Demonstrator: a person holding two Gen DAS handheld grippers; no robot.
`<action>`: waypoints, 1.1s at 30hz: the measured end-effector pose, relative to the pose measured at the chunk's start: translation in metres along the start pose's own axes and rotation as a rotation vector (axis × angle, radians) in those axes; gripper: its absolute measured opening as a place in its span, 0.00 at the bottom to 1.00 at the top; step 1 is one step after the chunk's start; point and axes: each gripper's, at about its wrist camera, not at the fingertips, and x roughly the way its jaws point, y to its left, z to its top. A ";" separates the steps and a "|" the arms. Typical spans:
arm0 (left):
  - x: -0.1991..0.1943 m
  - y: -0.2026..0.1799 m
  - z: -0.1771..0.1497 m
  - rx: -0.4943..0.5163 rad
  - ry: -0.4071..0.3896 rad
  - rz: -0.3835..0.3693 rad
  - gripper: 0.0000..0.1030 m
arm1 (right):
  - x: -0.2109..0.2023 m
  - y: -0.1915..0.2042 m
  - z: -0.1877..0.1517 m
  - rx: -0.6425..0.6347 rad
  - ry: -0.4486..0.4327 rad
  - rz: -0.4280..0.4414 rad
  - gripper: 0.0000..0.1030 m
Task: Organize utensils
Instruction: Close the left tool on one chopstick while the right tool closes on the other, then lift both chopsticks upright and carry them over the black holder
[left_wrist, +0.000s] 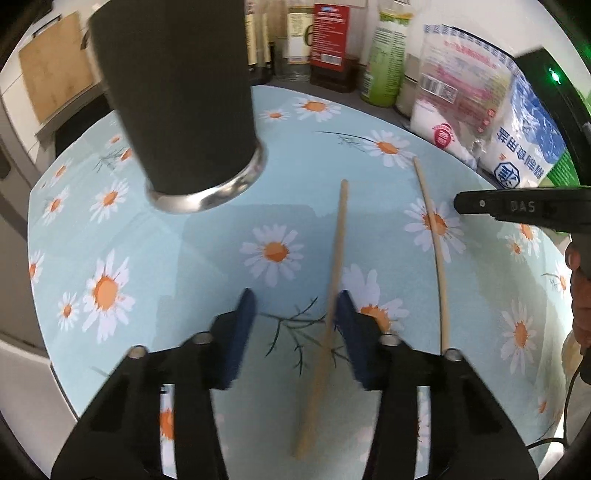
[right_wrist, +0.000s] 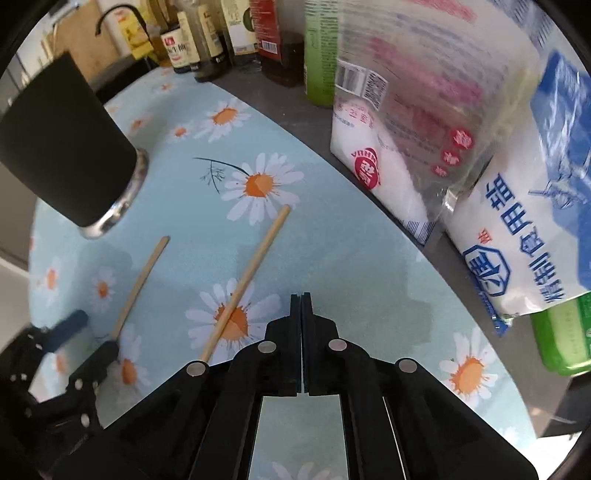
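Observation:
Two wooden chopsticks lie on a light-blue daisy mat (left_wrist: 207, 240). One chopstick (left_wrist: 334, 280) runs between the blue pads of my left gripper (left_wrist: 295, 295). It rests against the right pad (left_wrist: 347, 314), while the left pad stands clear of it. The other chopstick (left_wrist: 434, 240) lies further right. My right gripper (right_wrist: 301, 299) is shut and empty, just right of that chopstick (right_wrist: 245, 280); its black tip (left_wrist: 458, 203) shows beside the stick. A black cup (left_wrist: 177, 92) with a shiny metal base stands at the mat's far left (right_wrist: 66, 147).
Bags of white powder (right_wrist: 388, 147) (right_wrist: 517, 229), a green container (left_wrist: 384, 62) and several bottles (right_wrist: 181, 48) line the dark counter behind and right of the mat. A wooden board (left_wrist: 55, 66) leans far left. A person's hand (left_wrist: 580, 295) is at the right edge.

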 end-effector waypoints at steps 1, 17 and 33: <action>-0.001 0.001 -0.002 -0.010 0.004 0.000 0.37 | 0.000 -0.005 0.001 0.023 0.007 0.032 0.01; -0.010 0.002 -0.015 -0.152 0.026 0.077 0.09 | 0.005 0.037 0.007 -0.050 0.065 0.001 0.29; -0.029 0.020 -0.044 -0.421 0.027 -0.046 0.05 | -0.021 0.001 0.018 -0.095 0.032 0.139 0.05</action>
